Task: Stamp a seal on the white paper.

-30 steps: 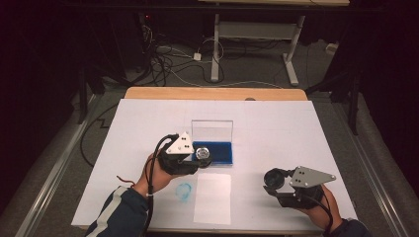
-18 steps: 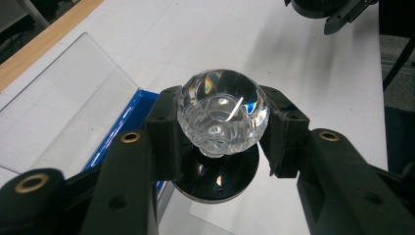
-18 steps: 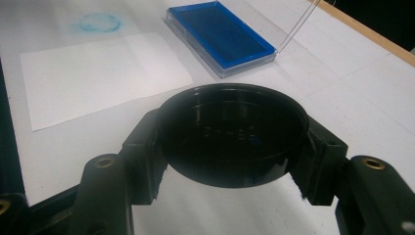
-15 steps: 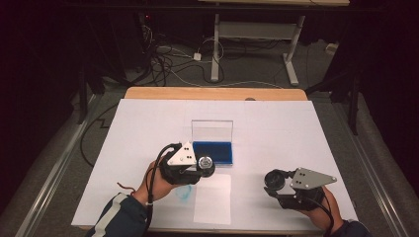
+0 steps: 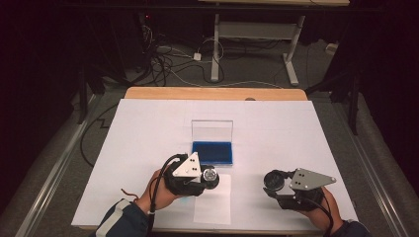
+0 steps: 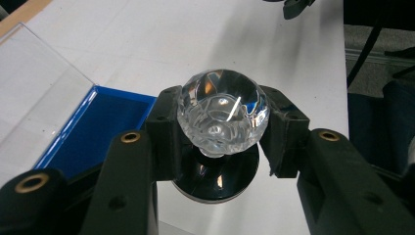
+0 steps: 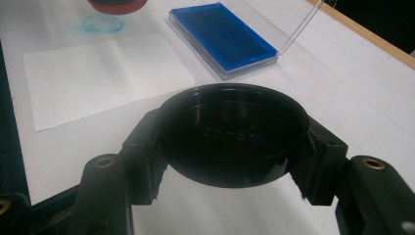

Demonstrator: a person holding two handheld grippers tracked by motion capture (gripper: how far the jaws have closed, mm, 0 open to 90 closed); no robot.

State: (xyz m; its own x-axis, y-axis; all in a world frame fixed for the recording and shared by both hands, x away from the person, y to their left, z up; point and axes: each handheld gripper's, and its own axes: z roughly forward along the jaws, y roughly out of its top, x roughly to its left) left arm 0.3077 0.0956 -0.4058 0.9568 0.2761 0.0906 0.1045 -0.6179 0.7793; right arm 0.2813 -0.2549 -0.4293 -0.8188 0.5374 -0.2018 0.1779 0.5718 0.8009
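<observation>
Clear faceted-knob stamp [image 6: 222, 110] sits clamped in left claw [image 6: 220, 127], ink pad [image 6: 95, 129] just beside it, paper sheet [image 5: 212, 198] below. Right claw [image 7: 230, 139] grips black cap [image 7: 232, 132]. Best approach: keep stamp face level, press straight down onto paper.

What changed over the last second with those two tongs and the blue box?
The left tongs, gripping a glass-knobbed stamp, drew back from the blue ink pad toward the paper sheet, covering the blue print there. The right tongs, holding a black cap, and the pad stayed put.
</observation>
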